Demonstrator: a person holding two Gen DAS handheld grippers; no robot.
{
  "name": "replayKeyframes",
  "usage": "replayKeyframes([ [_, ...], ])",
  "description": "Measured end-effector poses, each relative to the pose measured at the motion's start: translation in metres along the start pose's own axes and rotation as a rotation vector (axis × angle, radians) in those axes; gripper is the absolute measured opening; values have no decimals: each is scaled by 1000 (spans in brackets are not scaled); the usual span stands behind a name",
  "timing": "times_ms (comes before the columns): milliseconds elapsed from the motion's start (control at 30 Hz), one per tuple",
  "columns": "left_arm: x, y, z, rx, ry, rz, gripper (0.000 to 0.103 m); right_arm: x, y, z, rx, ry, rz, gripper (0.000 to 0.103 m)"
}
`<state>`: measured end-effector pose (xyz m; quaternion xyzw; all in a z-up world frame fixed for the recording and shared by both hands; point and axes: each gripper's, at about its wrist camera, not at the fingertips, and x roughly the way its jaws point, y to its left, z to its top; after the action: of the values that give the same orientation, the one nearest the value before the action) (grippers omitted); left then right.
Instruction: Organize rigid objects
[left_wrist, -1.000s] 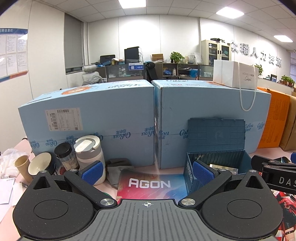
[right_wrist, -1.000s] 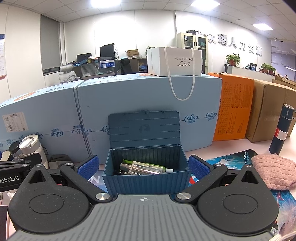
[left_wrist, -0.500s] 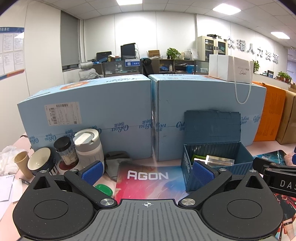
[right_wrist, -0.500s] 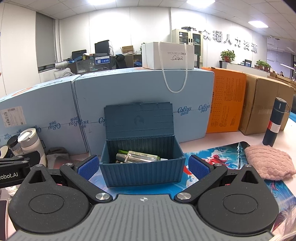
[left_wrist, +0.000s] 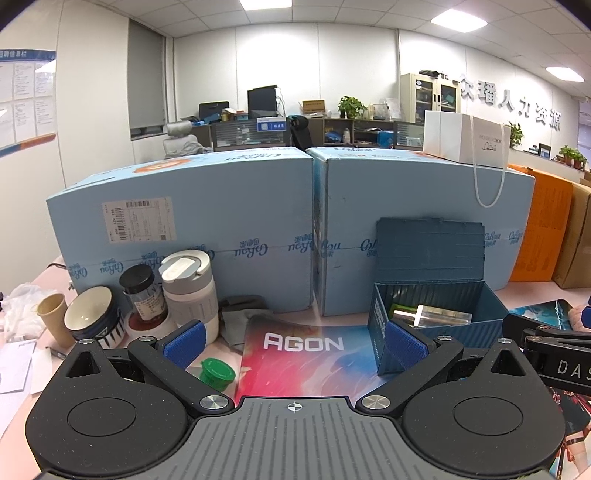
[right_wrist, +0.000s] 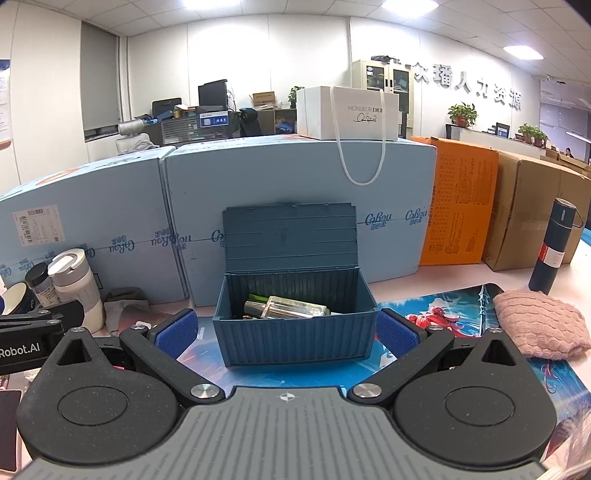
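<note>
- Tongs on both sides stand wide apart and hold nothing: the left tongs hover over the printed mat, and the right tongs face the blue bin.
- Blue bin sits on the mat with its lid upright against the light-blue cartons behind it.
- Inside the bin lie a clear bottle with a silver cap and a green item, partly hidden.
- Green cap lies on the counter just beside the mat's left edge, near the left tongs' left finger.
- White tumbler, dark-lidded jar, bowl and paper cup cluster at the left.
- Pink towel rests on the mat's right part, with a dark flask upright behind it.
</note>
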<state>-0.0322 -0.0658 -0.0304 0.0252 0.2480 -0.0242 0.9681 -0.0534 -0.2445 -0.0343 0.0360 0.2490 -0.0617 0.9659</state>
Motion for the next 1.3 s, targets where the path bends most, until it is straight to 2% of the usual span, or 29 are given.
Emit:
replayKeyframes([
  [800,3,3,-1,-3,7,-6,103,0,4,-1,-4,-5,0,103],
  [1300,13,5,1,-4,16,-5,103,14,9,3,-15,7,7,103],
])
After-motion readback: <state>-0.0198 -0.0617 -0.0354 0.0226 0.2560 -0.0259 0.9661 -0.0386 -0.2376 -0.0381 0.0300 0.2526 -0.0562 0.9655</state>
